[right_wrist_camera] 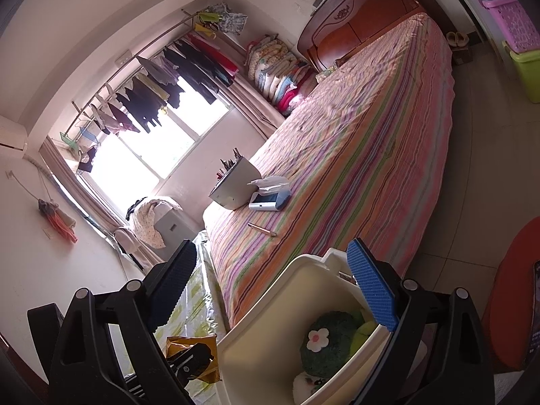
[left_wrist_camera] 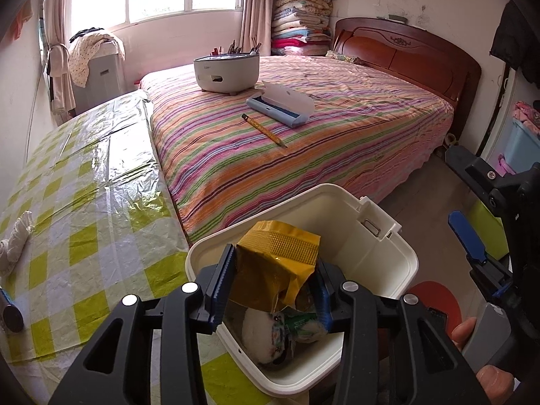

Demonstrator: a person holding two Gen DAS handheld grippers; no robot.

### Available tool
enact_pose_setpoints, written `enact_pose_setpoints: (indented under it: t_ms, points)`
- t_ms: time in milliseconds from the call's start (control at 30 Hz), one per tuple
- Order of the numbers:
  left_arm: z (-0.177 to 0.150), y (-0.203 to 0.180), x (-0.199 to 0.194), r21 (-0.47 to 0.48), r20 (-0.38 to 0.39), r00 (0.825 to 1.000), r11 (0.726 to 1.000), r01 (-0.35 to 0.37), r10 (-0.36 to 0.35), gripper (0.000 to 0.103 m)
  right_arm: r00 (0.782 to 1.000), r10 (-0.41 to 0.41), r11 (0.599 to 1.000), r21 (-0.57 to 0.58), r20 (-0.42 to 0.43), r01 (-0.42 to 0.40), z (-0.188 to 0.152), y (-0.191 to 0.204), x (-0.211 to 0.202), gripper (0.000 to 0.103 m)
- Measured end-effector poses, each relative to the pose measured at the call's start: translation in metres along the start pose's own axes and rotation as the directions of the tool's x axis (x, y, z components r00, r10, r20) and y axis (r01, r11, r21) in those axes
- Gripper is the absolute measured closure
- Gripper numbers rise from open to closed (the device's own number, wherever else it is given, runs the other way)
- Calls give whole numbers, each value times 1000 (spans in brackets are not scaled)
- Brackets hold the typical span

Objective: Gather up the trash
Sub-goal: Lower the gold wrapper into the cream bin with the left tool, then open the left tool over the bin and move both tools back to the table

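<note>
Holding: left gripper (left_wrist_camera: 273,290) is clenched on the gold wrapper (left_wrist_camera: 280,263), pinched between both blue pads right above the open mouth of the white bin (left_wrist_camera: 401,263). So the trash is over the bin, not in it yet.

Other hand: right gripper (right_wrist_camera: 270,290) has its jaws spread wide with nothing between them, one finger out past the bin's near wall, the other hanging over its far rim.

Risk 1: the wrapper is crinkly foil-ish film, light and stiff. My guess is that once it's released it could catch on a ridged pad, or float sideways and land on the table beside the bin.

Risk 2: the bin already has stuff in it, a fuzzy green thing with a white flower (right_wrist_camera: 329,341) and a white fluffy lump (left_wrist_camera: 260,337) under the wrapper. A springy wrapper could sit on top of that pile and pop back out.

Risk 3: the bin looks like thin smooth plastic with rounded corners and sits at the table's edge. Bumping it with either gripper might tip it, I reckon.

Table: shiny green-and-white check plastic cloth (left_wrist_camera: 101,209), wrinkled and slick, left of the bin.

Bed: striped cotton sheet (left_wrist_camera: 337,125) beyond the bin. A pencil (left_wrist_camera: 263,130), an open blue case (left_wrist_camera: 280,106) and a round white pot (left_wrist_camera: 226,72) lie on it, well apart from the bin.
</note>
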State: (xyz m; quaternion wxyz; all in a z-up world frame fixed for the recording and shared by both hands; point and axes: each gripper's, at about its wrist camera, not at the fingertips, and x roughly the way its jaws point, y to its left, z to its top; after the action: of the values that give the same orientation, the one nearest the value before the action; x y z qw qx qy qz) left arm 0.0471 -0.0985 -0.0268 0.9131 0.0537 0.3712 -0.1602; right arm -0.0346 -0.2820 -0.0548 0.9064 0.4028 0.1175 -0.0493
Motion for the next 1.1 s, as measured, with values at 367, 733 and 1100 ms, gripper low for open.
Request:
enact_pose_setpoints:
  t_ms: [367, 733, 1100]
  points:
    - [-3, -5, -4, 35, 7, 998, 998, -55, 54, 29, 1000, 0, 1000, 5, -6, 0, 0, 0, 1, 14]
    - [-15, 21, -22, 2, 7, 997, 997, -71, 71, 29, 999, -3, 1000, -25, -37, 2, -7, 10, 8, 14]
    - [-32, 55, -45, 8, 27, 990, 990, -139, 139, 29, 998, -11, 997, -78, -66, 6, -18, 24, 16, 14]
